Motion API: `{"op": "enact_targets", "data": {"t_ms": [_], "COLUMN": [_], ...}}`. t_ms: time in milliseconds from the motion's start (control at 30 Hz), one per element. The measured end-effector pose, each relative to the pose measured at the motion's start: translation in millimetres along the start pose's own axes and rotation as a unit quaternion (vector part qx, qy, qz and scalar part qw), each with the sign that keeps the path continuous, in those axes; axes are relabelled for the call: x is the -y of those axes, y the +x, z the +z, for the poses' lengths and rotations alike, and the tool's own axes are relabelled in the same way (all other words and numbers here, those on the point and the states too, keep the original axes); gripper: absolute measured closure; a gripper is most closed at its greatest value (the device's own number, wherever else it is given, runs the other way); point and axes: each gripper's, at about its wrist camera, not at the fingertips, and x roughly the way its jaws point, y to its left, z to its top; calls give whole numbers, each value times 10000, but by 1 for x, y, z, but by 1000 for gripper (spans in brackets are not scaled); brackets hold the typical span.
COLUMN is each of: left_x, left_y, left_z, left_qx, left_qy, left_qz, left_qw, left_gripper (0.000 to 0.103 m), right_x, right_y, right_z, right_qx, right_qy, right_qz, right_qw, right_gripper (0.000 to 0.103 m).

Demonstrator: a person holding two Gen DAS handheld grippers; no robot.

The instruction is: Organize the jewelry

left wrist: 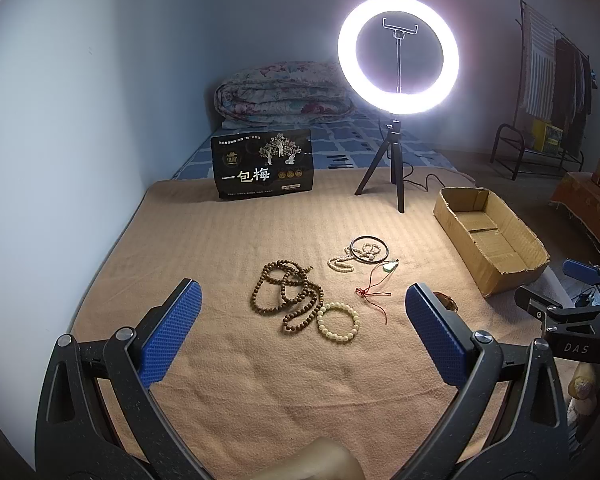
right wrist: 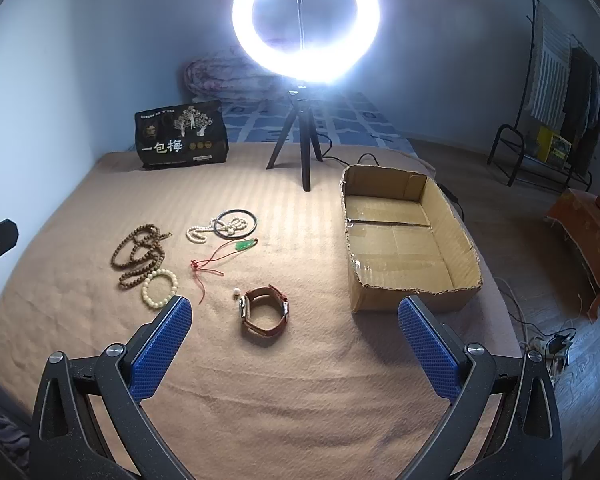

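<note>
On the tan blanket [right wrist: 300,380] lie one long brown wooden bead strand [right wrist: 140,254], one cream bead bracelet [right wrist: 160,289], one brown leather watch [right wrist: 264,314] and one green pendant on red cord [right wrist: 245,245]. One open cardboard box [right wrist: 456,256] sits at three o'clock of them. Left gripper [left wrist: 302,326] and right gripper [right wrist: 296,336] both hover spread wide, empty.

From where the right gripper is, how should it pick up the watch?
Grip the near curve of the brown strap, coming down from above. The watch lies on its side on the blanket, its band a standing loop, so one finger can go inside and one outside. The case sits at the loop's left, beside a small white bead. The right gripper is open and close.
</note>
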Motion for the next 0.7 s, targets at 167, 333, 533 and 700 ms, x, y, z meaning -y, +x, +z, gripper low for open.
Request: {"op": "enact_targets", "data": {"t_ms": [167, 333, 533, 700], "left_x": [0, 0, 0, 0], "left_y": [0, 0, 0, 0], "left_z": [0, 0, 0, 0], "left_qx": [-3, -1, 0, -4], "left_qy": [-2, -2, -12, -5], "left_qz": [1, -1, 3, 2], "left_qw": [10000, 10000, 10000, 10000], "left_gripper": [0, 0, 0, 0], "right_x": [0, 1, 1, 0], "right_y": [0, 1, 1, 1], "right_z": [-1, 0, -1, 0], "right_qx": [-14, -31, -37, -44], "right_qy": [3, 5, 5, 3], "right_qz": [5, 7, 5, 6], "right_qw": [10000, 10000, 10000, 10000], "right_gripper": [0, 0, 0, 0]}}
